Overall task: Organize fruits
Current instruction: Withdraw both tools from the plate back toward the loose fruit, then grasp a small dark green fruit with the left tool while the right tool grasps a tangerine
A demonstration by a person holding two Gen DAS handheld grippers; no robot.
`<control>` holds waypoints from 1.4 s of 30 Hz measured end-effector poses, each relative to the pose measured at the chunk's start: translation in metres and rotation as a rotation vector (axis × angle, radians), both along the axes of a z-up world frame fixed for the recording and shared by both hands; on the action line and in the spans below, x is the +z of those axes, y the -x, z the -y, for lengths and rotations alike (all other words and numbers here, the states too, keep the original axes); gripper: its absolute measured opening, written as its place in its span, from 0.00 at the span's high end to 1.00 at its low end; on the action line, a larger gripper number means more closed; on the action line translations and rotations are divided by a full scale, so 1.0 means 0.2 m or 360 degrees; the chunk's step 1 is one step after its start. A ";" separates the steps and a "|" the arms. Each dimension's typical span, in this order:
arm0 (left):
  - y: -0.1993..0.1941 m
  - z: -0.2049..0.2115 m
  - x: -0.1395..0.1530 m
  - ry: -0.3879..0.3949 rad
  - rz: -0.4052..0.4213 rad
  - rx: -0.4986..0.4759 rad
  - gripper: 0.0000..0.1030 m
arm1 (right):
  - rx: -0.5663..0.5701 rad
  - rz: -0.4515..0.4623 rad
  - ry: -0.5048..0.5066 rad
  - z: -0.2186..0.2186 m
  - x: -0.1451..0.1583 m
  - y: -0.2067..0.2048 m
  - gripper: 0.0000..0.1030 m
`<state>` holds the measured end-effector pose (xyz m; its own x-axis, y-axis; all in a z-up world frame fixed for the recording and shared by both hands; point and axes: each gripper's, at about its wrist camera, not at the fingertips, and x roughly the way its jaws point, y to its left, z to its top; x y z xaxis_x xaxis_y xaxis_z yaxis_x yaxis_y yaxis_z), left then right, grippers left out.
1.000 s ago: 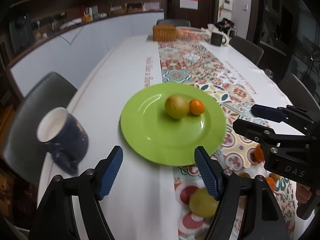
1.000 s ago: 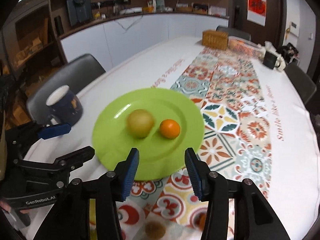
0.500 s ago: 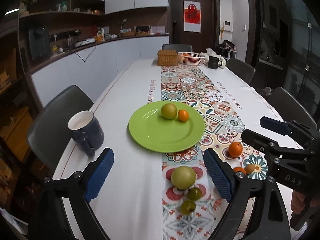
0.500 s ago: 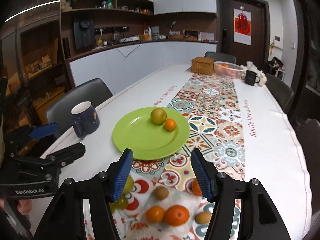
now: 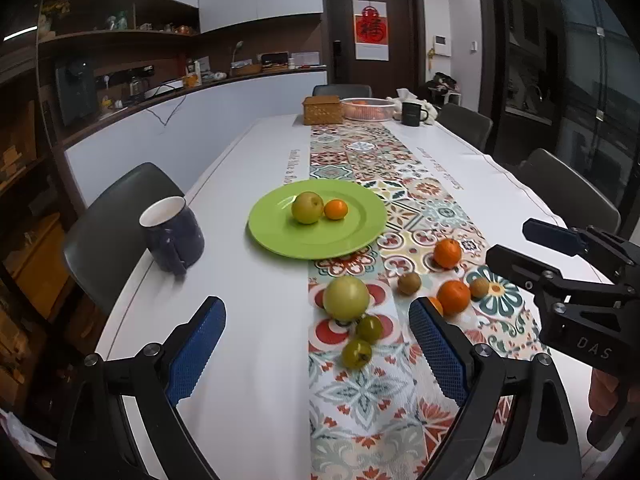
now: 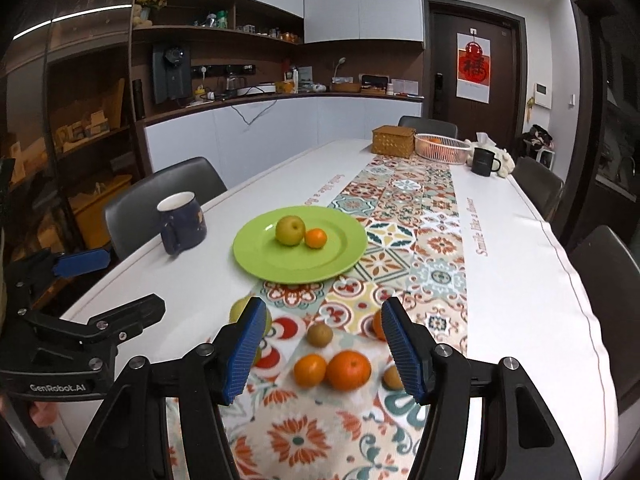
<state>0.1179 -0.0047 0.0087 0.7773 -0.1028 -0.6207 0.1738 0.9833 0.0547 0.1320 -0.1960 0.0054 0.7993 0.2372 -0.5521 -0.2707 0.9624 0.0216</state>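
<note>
Fruit sorting: both claws empty
Left gripper (image 5: 316,344) and right gripper (image 6: 324,344) are hovering wide apart, gripping nothing, short of the green plate (image 5: 280,236).

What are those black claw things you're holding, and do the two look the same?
Both are black angular frames with silver bolts and two fingers faced in ridged blue pads. The left gripper is marked "GenRobot.AI" on its side; the right gripper is marked "DAS". No cables or sleeves are visible.

- Lime-green plate (image 5: 280,236) holding a yellow-green pear (image 5: 307,208) and an orange mandarin (image 5: 335,209).
- Dark navy mug (image 5: 172,234), white inside.
- White worktop (image 5: 248,184) with a runner (image 5: 384,172) of red, teal and yellow floral tiles.
- Black tools with blue pads (image 5: 438,350).
</note>
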 end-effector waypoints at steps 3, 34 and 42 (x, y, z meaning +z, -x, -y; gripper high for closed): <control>0.03 0.01 -0.03 -0.0009 0.0014 -0.0012 0.09 | 0.0002 -0.0019 -0.0003 0.00 -0.04 0.04 0.41; -0.13 0.07 -0.46 -0.0089 -0.0252 -0.0085 0.23 | 0.0069 -0.0355 0.0025 -0.08 -0.46 -0.10 0.52; -0.18 0.07 -0.50 -0.0041 -0.0297 -0.0097 0.31 | 0.0072 -0.0384 0.0010 -0.09 -0.50 -0.17 0.56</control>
<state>0.1540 -0.0196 -0.0904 0.6414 -0.1283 -0.7564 0.2421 0.9694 0.0409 0.1653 -0.1777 -0.0954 0.6327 0.2654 -0.7275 -0.3010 0.9499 0.0848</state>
